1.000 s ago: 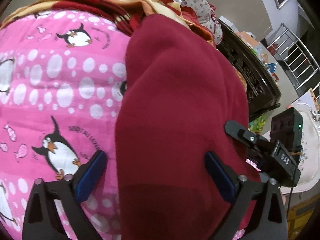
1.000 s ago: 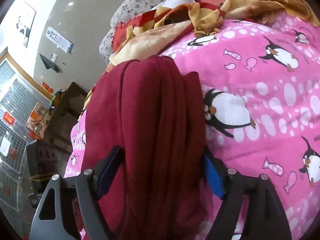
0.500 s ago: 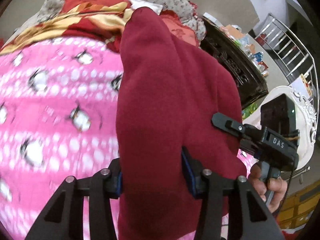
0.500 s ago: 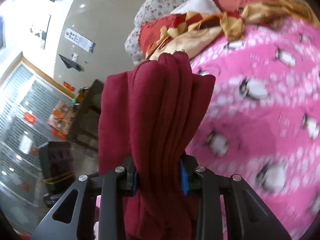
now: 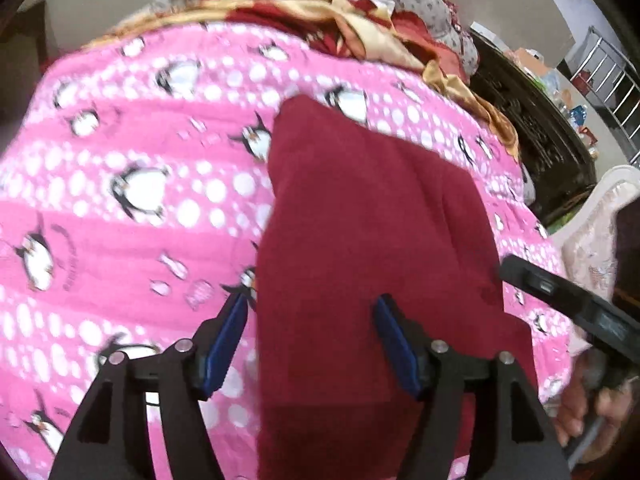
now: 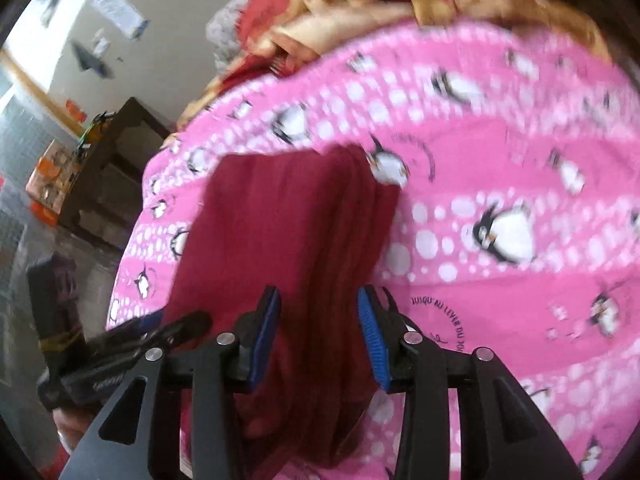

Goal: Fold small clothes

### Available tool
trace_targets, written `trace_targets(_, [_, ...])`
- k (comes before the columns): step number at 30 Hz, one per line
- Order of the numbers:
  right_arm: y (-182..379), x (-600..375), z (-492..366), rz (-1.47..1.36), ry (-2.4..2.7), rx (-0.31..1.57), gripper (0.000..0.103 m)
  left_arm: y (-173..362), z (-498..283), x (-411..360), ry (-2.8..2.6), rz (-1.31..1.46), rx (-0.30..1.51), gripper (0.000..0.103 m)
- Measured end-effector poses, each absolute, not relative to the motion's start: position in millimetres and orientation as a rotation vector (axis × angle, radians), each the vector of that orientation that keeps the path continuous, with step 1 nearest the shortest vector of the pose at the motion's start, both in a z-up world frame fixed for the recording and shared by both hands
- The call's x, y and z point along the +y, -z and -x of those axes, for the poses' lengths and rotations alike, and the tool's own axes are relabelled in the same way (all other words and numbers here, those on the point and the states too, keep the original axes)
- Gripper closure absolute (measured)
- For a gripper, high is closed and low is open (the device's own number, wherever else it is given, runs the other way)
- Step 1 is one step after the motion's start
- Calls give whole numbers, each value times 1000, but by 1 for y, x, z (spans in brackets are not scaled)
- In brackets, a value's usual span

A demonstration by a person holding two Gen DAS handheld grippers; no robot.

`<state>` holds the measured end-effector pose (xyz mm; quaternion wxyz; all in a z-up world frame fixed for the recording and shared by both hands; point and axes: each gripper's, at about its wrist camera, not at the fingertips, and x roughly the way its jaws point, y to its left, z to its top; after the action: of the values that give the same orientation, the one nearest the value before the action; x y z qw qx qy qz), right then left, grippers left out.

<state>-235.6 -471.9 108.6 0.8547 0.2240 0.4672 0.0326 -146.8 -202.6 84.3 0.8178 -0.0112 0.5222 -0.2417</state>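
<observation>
The garment [image 5: 372, 240] lies on the bedspread [image 5: 132, 208] ahead of me, running away from both tools. My left gripper [image 5: 310, 340] straddles its near end, 1 finger on each side; my right gripper [image 6: 318, 336] does likewise. Behind the garment, a crumpled blanket [image 5: 360, 24] sits at the bedspread's far edge. A cabinet [image 5: 536, 136] stands beyond the bed's right side.

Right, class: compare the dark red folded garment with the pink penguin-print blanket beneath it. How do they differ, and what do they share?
The dark red folded garment is plain; the pink penguin-print blanket carries penguins, fish and white dots. The garment is a narrow strip; the blanket fills most of both views. The garment lies on top; the blanket is spread beneath it. The garment lies between both pairs of tongs, the blanket outside them. Both are soft fabric.
</observation>
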Motion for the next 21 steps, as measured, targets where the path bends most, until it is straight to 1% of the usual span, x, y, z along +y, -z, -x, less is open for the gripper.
trace_targets(3, [-131, -448, 254, -356, -125, 917, 59, -91, 151, -195, 488, -11, 1067, 23])
trace_targets(6, [-136, -427, 261, -285, -192, 888, 61, -93, 156, -190, 458, -32, 1037, 21])
trace_targets(8, [-123, -412, 266, -245, -209, 916, 62, -93, 163, -191, 440, -44, 1019, 21])
trace_targets(12, [-85, -398, 267, -72, -105, 989, 64, -99, 171, -189, 417, -53, 977, 21])
trace_targets(15, [-91, -402, 275, -79, -103, 959, 64, -108, 176, -188, 403, -51, 942, 21])
trace_targets(21, [-133, -408, 289, -145, -87, 854, 64, -128, 194, -185, 379, -65, 871, 21])
